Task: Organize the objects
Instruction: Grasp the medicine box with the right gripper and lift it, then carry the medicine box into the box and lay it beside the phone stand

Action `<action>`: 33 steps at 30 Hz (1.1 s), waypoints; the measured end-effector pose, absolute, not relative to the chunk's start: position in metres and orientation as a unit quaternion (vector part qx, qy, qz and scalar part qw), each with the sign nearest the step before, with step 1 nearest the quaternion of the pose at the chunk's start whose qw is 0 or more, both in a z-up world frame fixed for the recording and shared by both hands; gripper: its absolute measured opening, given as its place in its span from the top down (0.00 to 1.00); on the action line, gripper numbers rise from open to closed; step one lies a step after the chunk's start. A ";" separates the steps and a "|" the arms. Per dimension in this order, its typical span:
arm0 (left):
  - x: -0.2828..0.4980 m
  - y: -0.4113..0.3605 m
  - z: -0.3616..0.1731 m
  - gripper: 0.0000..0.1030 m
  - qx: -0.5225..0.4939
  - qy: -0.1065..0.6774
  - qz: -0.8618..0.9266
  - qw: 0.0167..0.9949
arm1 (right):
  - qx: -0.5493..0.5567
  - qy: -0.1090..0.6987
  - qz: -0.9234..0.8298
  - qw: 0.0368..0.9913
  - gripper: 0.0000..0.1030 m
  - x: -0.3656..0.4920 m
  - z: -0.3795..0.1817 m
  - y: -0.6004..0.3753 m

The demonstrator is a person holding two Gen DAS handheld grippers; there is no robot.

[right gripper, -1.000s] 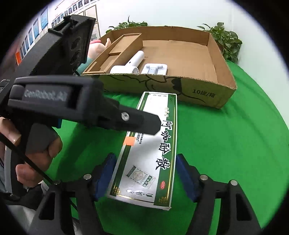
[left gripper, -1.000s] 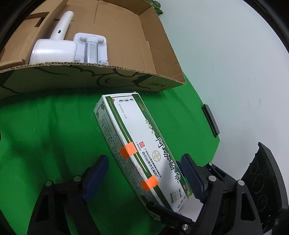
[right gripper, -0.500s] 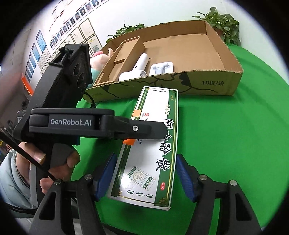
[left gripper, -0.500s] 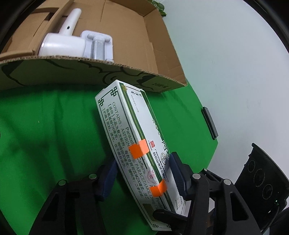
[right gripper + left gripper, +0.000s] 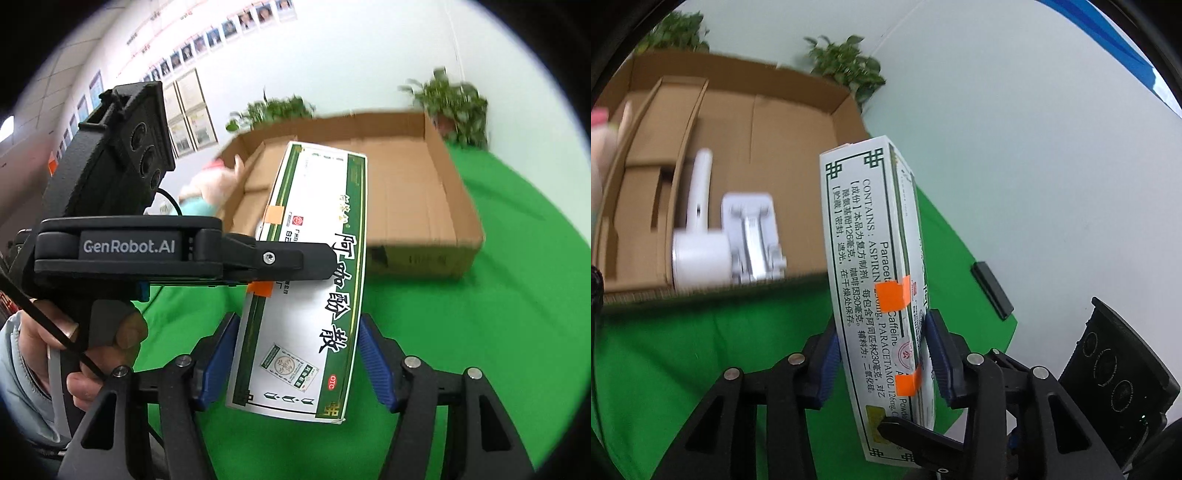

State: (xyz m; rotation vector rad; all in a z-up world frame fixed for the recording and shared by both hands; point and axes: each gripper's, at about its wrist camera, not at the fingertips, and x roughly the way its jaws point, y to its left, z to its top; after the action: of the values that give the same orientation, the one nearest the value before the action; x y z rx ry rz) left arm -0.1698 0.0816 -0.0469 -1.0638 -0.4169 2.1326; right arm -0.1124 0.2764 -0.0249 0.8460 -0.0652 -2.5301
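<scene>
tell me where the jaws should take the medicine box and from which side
Across its narrow thickness, near the close end, coming along its length from that end. The medicine box is long and flat, so its big faces give the pads broad, parallel surfaces. The left gripper is closing there now; the right gripper spans its wider face and looks less snug.

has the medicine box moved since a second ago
Yes. The medicine box has come up off the green cloth; its far end now overlaps the cardboard box in the left view, gripped in the left tongs.
</scene>
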 end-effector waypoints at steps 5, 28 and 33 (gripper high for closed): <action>-0.190 0.074 0.000 0.62 -0.376 -0.144 0.840 0.364 | 0.266 -0.017 -0.936 0.231 0.40 -0.139 0.012 0.267; -0.343 0.120 0.056 0.63 -0.412 -0.088 0.843 0.335 | 0.306 -0.055 -0.920 0.240 0.41 -0.266 0.056 0.275; -0.365 0.119 0.010 0.63 -0.444 -0.096 0.827 0.330 | 0.342 -0.057 -0.907 0.239 0.41 -0.280 0.033 0.272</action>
State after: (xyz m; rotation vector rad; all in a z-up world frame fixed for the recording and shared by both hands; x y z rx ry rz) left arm -0.3650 0.1188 0.0101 -1.1612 -0.2523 2.1639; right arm -0.2804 0.2723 0.0331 0.9376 -0.1565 -2.4840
